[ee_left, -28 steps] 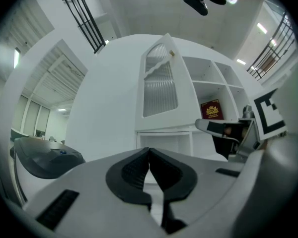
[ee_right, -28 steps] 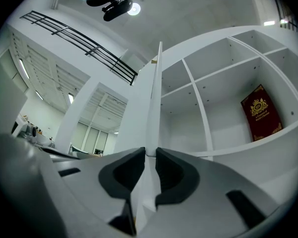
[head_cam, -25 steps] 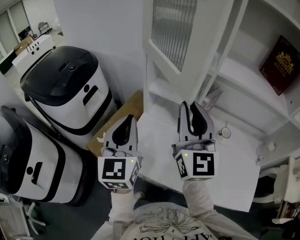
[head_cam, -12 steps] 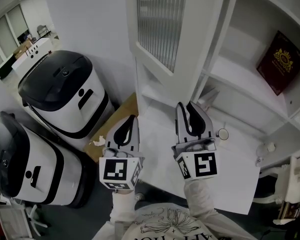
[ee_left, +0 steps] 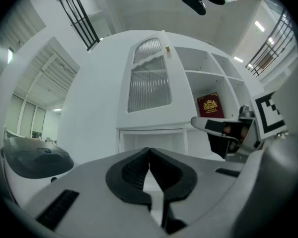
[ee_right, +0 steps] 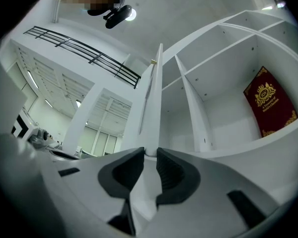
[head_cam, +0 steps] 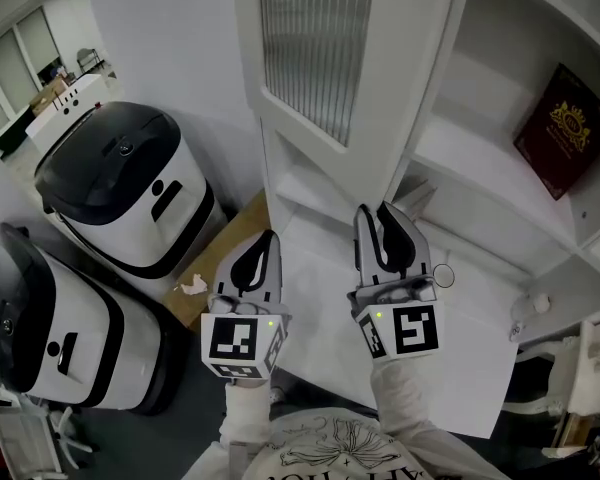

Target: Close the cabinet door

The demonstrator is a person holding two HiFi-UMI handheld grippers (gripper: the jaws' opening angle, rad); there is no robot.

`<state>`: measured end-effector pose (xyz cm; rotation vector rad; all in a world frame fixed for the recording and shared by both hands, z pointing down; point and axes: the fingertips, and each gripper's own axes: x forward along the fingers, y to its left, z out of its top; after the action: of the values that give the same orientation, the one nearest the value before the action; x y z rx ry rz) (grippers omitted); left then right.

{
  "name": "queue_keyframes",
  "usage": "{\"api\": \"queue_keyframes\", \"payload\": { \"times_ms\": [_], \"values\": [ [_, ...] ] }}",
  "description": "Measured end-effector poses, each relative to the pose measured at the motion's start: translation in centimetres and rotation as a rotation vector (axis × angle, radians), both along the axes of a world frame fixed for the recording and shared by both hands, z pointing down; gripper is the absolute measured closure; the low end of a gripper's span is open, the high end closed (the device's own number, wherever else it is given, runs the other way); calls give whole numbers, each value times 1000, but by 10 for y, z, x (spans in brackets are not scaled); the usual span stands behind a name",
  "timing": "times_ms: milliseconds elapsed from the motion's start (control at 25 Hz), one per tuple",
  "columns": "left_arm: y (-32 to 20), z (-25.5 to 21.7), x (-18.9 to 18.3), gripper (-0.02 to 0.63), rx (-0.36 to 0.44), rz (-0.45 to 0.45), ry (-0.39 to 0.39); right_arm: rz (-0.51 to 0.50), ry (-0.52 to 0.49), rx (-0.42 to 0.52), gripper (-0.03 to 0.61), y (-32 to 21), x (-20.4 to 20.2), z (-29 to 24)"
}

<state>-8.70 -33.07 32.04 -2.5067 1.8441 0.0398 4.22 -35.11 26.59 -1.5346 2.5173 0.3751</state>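
**Item:** cabinet door [head_cam: 380, 78]. It has a white painted frame, flat and rigid, around a tall panel of ribbed translucent glass [head_cam: 310, 38].

**Location:** hung on the white cabinet [head_cam: 480, 158]. It stands swung out, not shut, just above and ahead of both grippers.

**Handling (judged):**
- Light on its hinges and stiff.
- The smooth paint is probably slippery to pinch.
- The glass is fragile, so push or hold the frame's lower free edge, never the pane.

**Right gripper** [head_cam: 380, 214]**:** fingers spread and opening. The door's thin edge lines up with the gap, and the pads are not pressing it.

**Left gripper** [head_cam: 264, 238]**:** fingers pressed together on nothing.

**Surroundings:**
- Open matt white shelves with a dark red, gilt-stamped book [head_cam: 565, 128] leaning inside.
- A white table [head_cam: 460, 348] below the grippers.
- Two glossy, rounded white-and-black units [head_cam: 130, 183] at the left.
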Motion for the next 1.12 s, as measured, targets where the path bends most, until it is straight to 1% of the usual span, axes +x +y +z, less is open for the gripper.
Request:
{"api": "queue_keyframes", "payload": {
  "times_ms": [320,480,920,1120],
  "values": [
    [-11,2,13,610,-4,8,-8,41,-9,-6,492,-12,14,0],
    [-15,2,22,610,-8,27,-14,69,-21,-33,476,-19,23,0],
    [-19,2,38,611,-8,62,-27,205,-33,-114,485,-37,39,0],
    [-20,4,38,610,-13,60,-29,254,-27,-127,486,-43,44,1]
  ]
}}
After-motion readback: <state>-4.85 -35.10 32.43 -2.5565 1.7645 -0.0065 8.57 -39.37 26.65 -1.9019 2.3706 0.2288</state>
